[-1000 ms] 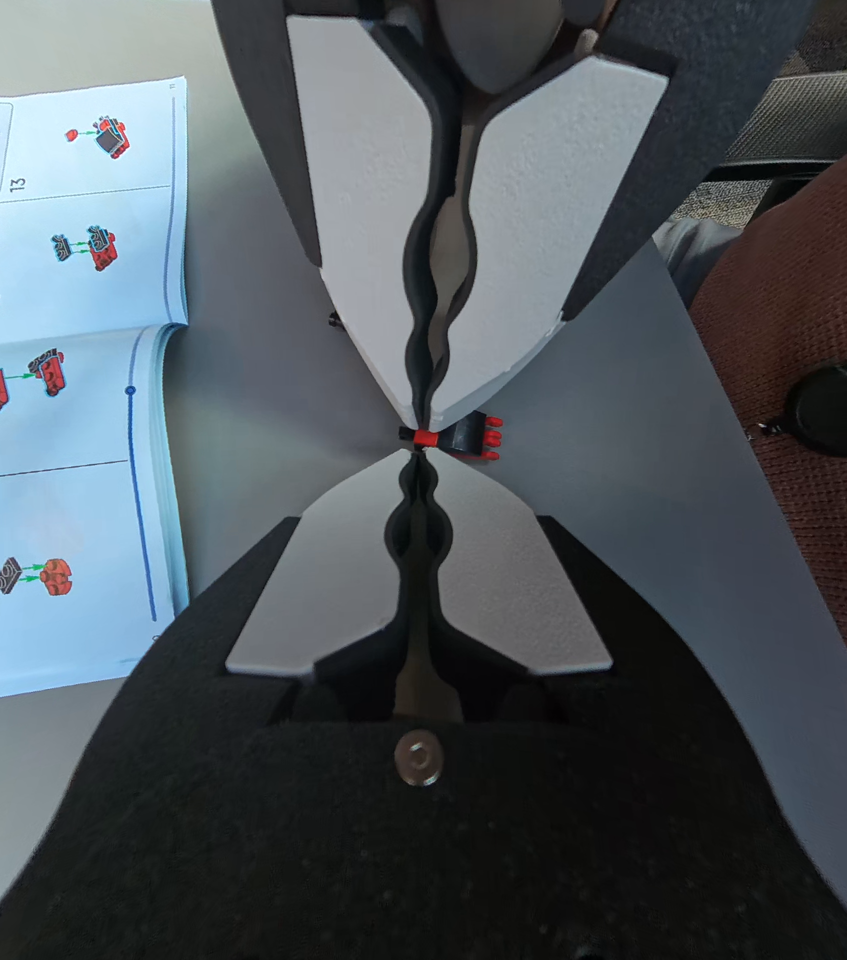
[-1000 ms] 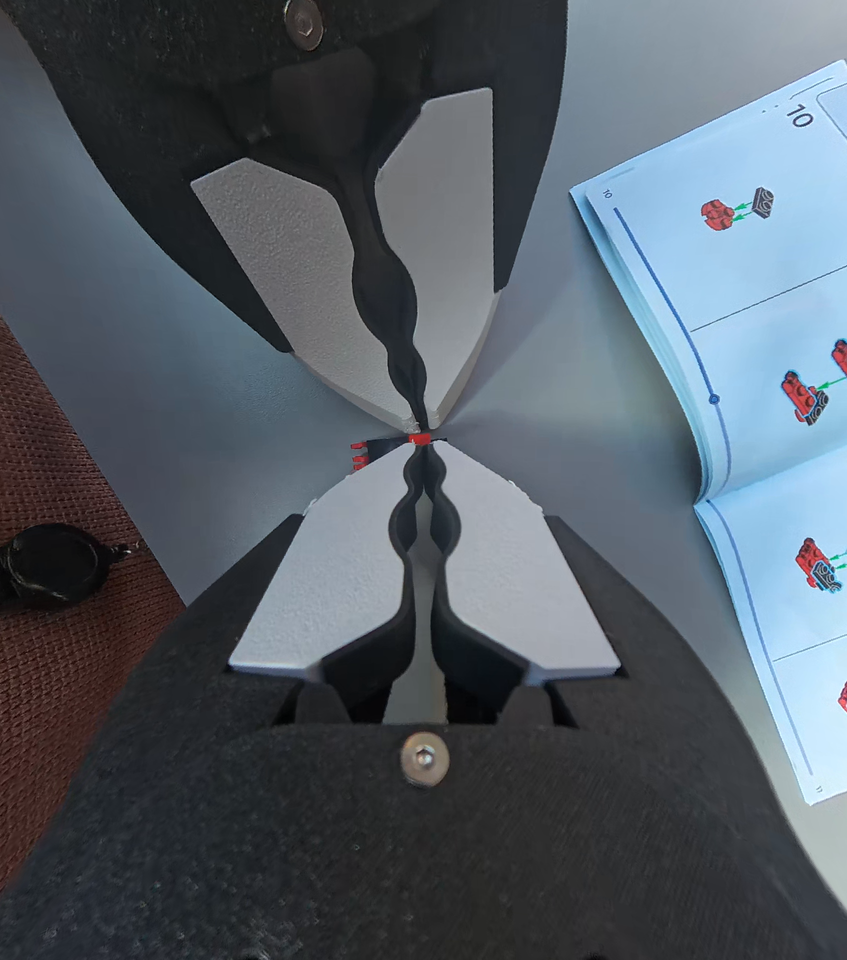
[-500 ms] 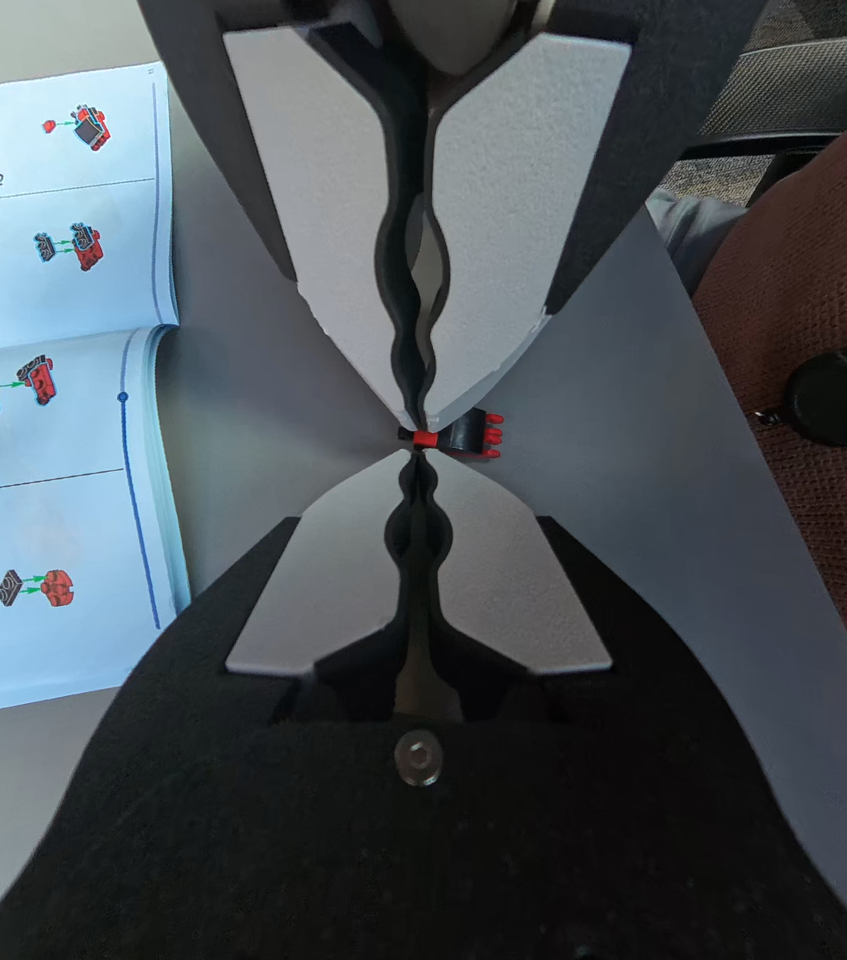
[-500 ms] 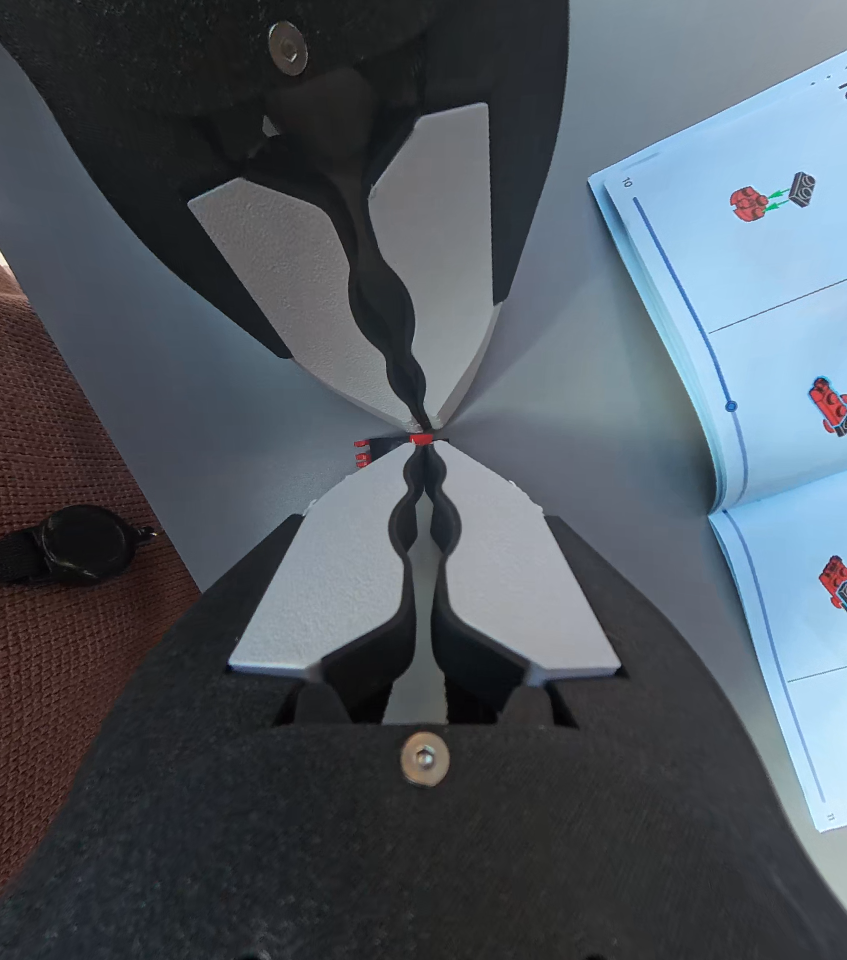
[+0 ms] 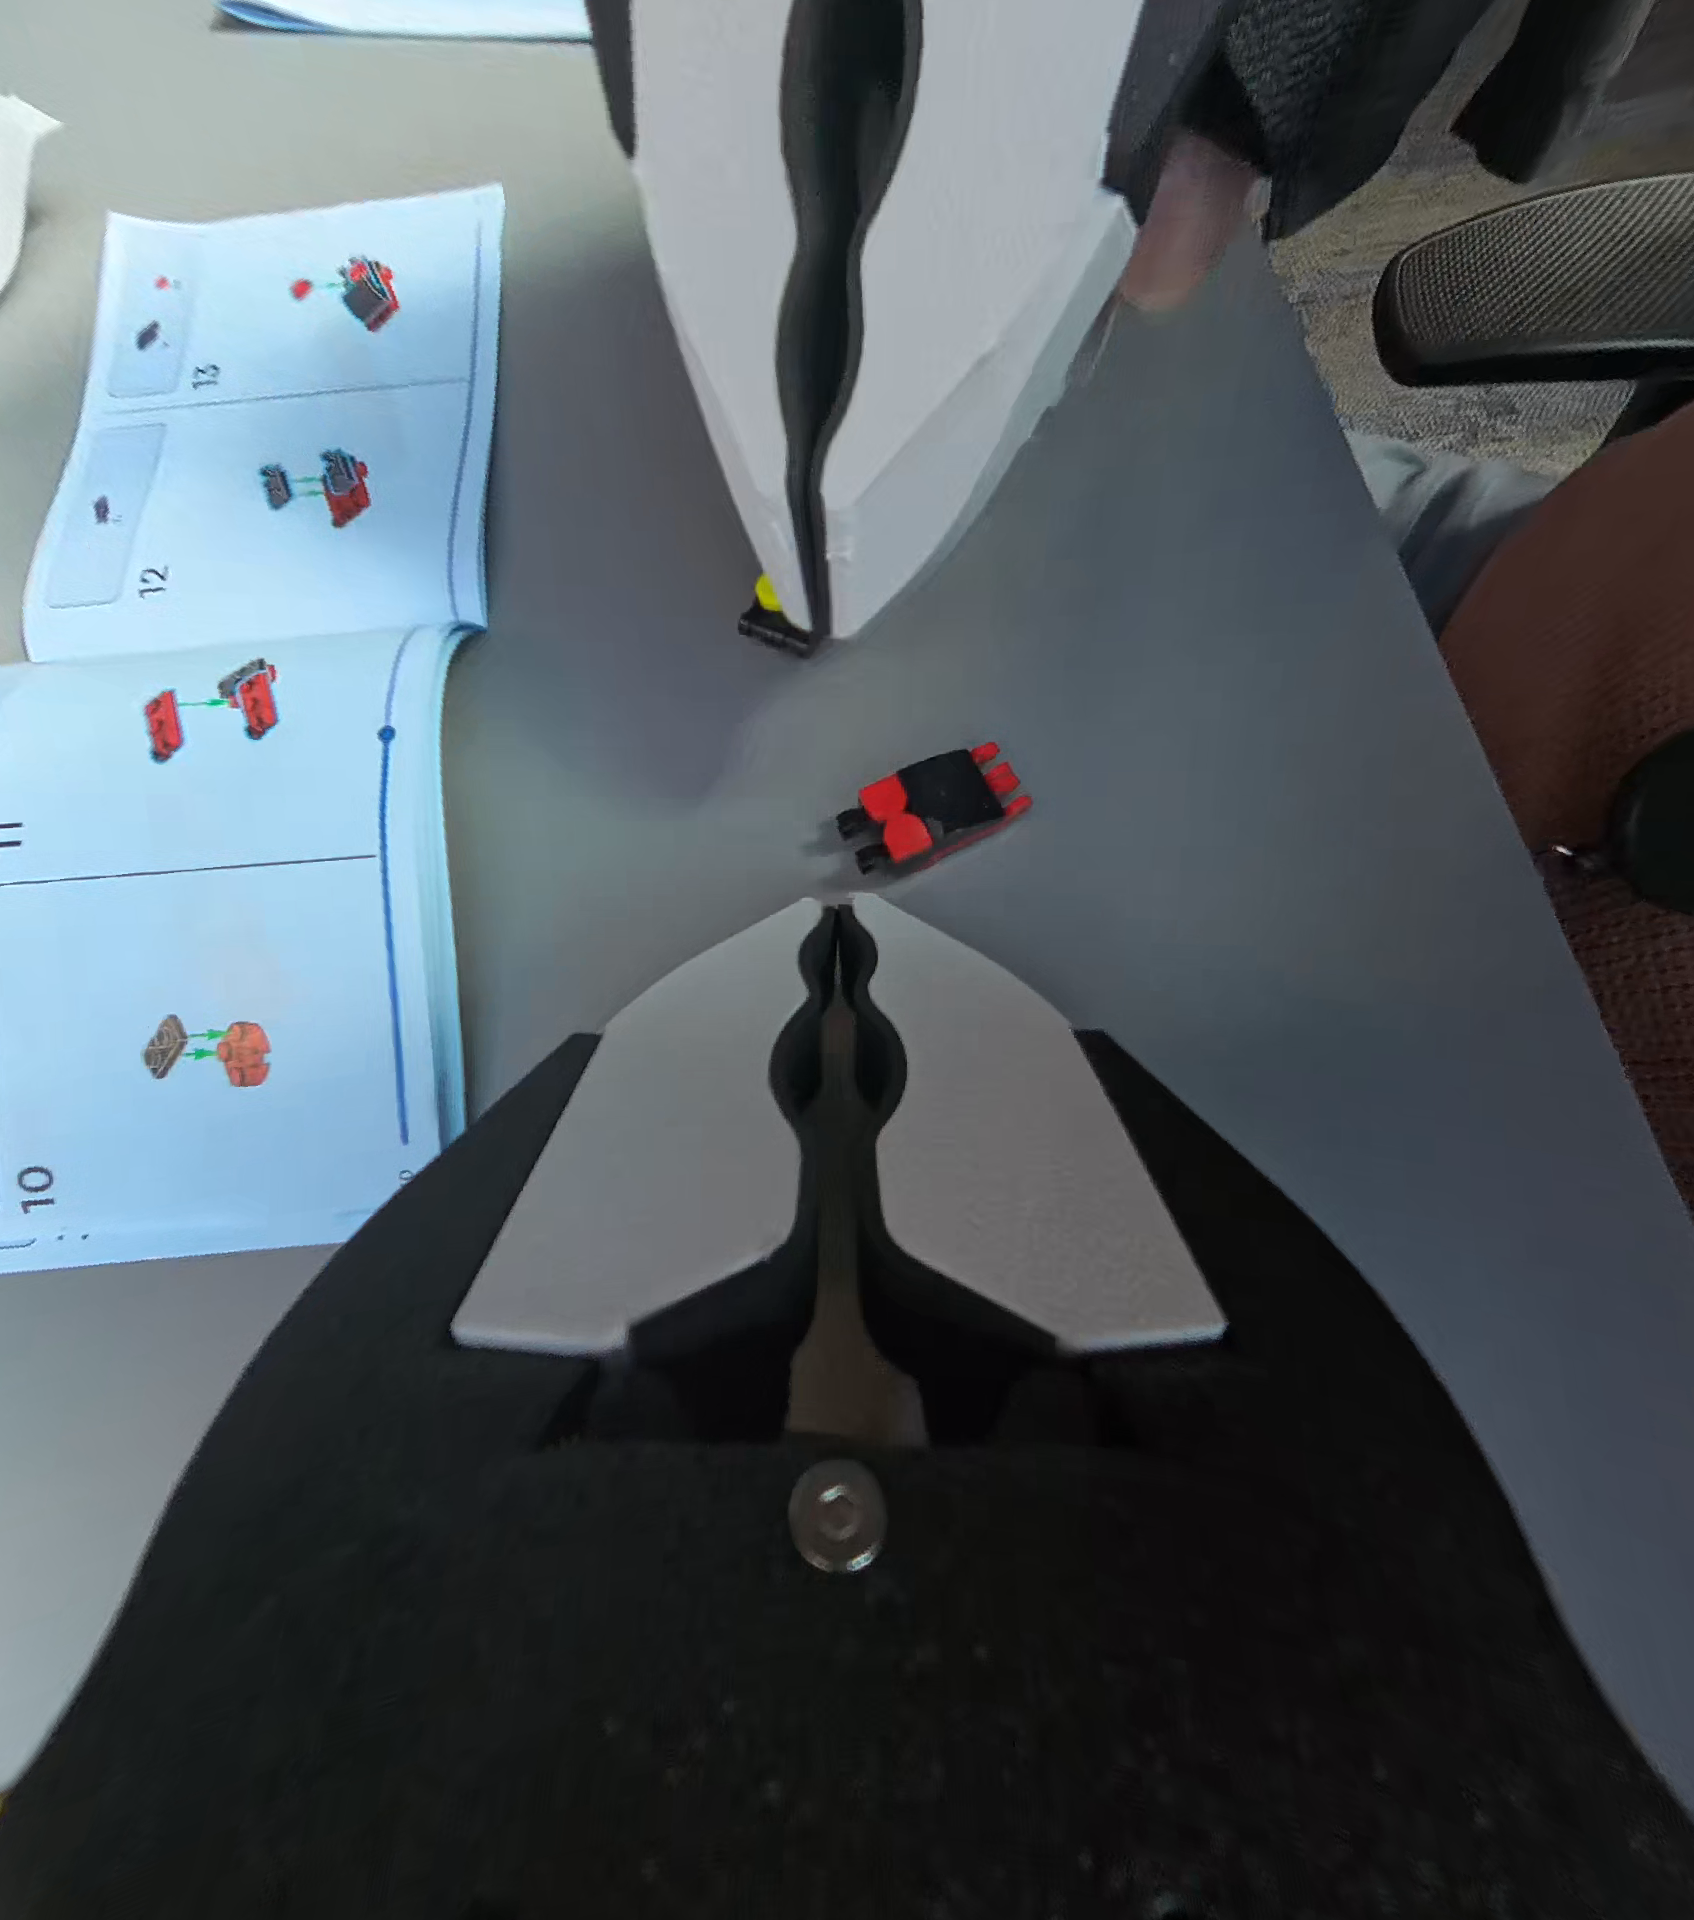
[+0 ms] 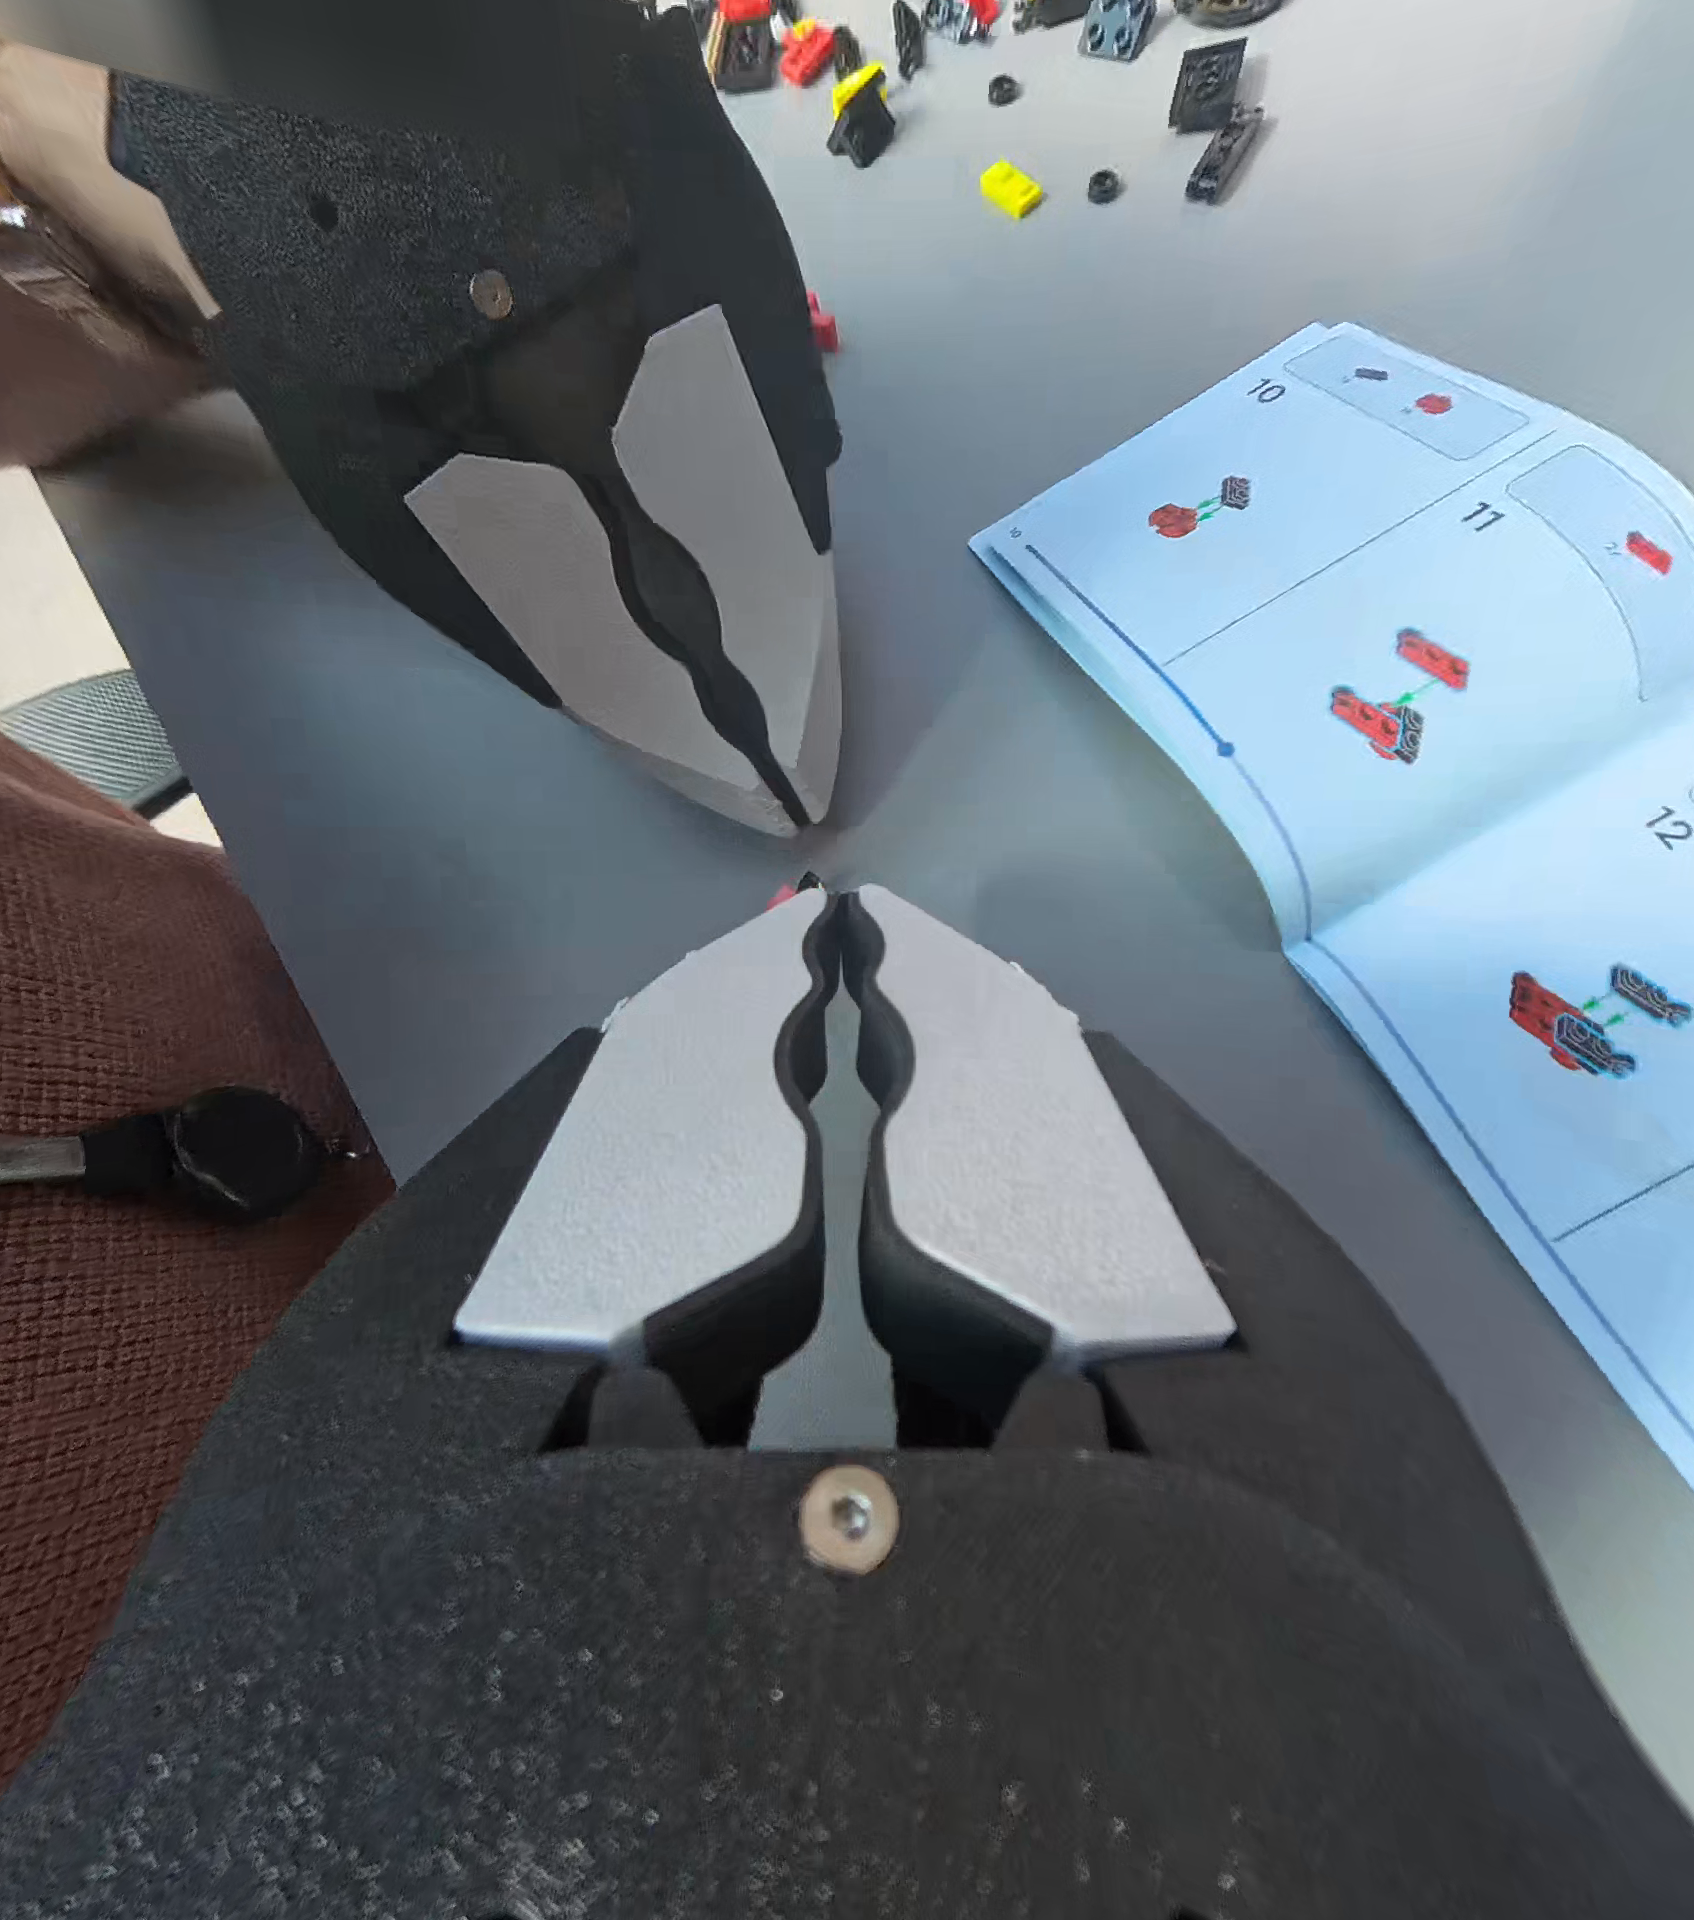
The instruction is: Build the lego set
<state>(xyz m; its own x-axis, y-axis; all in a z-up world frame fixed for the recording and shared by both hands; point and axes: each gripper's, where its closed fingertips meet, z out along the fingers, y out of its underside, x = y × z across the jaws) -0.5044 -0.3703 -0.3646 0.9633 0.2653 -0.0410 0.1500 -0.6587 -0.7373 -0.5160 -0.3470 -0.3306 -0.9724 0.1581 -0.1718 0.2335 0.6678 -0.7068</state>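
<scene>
A small red and black lego assembly [image 5: 931, 805] lies on the grey table [image 5: 1186, 935], free of both grippers. My left gripper [image 5: 838, 912] is shut and empty, its tips just short of the assembly. My right gripper [image 5: 815, 632] points at it from the far side, shut, a little way off. In the right wrist view my right gripper [image 6: 838, 902] hides nearly all of the assembly; only a red and black sliver [image 6: 786, 894] shows by its left fingertip. The left gripper [image 6: 801, 821] comes in from the upper left, held by a hand.
An open instruction booklet [image 5: 199, 831] lies beside the grippers and also shows in the right wrist view [image 6: 1445, 779]. Several loose bricks [image 6: 1009, 192] lie beyond it. A black piece [image 5: 772, 629] sits by the right gripper's tip. A person's brown sweater [image 5: 1674, 1091] is at the table edge.
Both grippers were shut tip to tip on the assembly. They have let go and drawn apart, and the assembly now lies on the table between them.
</scene>
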